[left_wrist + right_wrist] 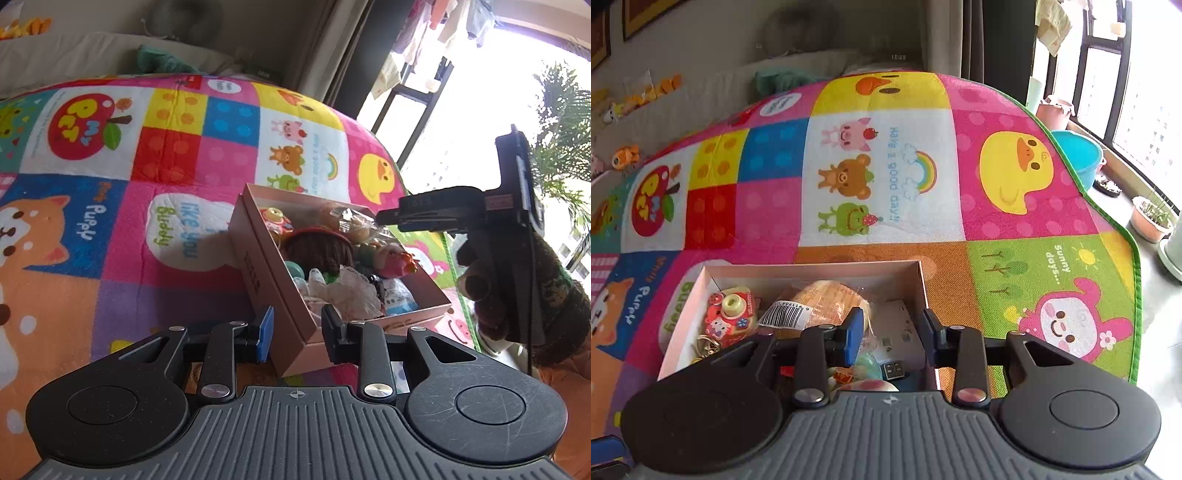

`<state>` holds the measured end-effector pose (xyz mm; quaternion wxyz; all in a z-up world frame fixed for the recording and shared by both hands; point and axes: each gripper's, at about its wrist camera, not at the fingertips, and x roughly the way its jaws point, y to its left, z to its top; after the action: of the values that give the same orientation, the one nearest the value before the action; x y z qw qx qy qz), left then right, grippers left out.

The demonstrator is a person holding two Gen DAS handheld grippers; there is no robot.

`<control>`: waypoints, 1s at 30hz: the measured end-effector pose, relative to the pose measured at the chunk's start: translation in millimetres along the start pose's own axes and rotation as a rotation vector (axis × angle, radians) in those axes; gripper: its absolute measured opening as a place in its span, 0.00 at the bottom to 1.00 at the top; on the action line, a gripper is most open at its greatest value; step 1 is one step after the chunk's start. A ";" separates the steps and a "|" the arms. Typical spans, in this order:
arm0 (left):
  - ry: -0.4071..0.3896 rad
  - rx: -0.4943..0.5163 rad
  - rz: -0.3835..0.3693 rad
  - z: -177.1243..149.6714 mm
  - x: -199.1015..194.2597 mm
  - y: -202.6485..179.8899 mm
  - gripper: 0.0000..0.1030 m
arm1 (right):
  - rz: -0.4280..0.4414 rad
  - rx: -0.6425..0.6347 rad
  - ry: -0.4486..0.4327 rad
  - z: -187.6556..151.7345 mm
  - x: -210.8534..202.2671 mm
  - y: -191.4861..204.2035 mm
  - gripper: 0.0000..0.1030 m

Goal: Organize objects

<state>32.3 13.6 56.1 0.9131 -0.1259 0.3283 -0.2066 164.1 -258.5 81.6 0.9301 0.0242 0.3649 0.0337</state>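
Box: the pink cardboard box [273, 291] sits open on the play mat, nearly full — toys and packets piled to the rim.
Contents, left wrist view: a brown woolly round thing [319, 251] in the middle, a pink toy with an orange beak [397, 264] beside it, crumpled white wrapping [352, 291] at the near end.
Contents, right wrist view: a red toy camera [731, 314] at the left, a wrapped bun with a barcode label [812, 302] next to it, a grey flat device [899, 332] against the right wall.
Left gripper [297, 328]: your jaws straddle the box's near corner, set at a narrow gap; whether the pads press the wall I cannot tell.
Right gripper [892, 332]: you hold it low over the box's inside, jaws at a narrow gap with the clear bun wrapper between them — contact not readable.
Your right hand [480, 284]: gloved, seen from the left wrist view holding the other tool beyond the box.
Mat: patchwork cartoon play mat [886, 177], duck and rainbow panels past the box.
Surroundings: a blue basin [1078, 158] and potted plants [1150, 218] by the window.
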 end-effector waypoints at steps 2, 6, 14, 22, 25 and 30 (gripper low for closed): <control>0.002 -0.002 0.005 0.4 0.9 0.0 0.30 | 0.029 -0.001 -0.021 -5.4 -17.0 -7.1 0.35; 0.000 -0.033 0.014 3.6 6.7 -1.8 0.30 | 0.079 -0.033 -0.021 -25.2 -38.6 -6.7 0.35; 0.029 -0.009 0.058 2.7 12.7 -15.0 0.30 | 0.133 -0.045 -0.004 -51.8 -22.6 17.0 0.35; 0.112 0.013 0.176 16.7 38.0 -22.7 0.33 | 0.067 -0.129 -0.173 -74.8 -70.9 8.4 0.74; 0.127 0.017 0.189 17.0 43.8 -22.1 0.35 | 0.031 -0.185 -0.240 -93.8 -89.3 -4.9 0.88; 0.116 0.014 0.212 15.6 49.1 -15.6 0.51 | 0.032 -0.290 -0.110 -127.7 -75.4 -14.9 0.86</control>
<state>72.2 -21.3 46.7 0.9101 -0.0721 0.3907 -0.1182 22.7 -276.7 38.0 0.9418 -0.1027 0.3041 0.0995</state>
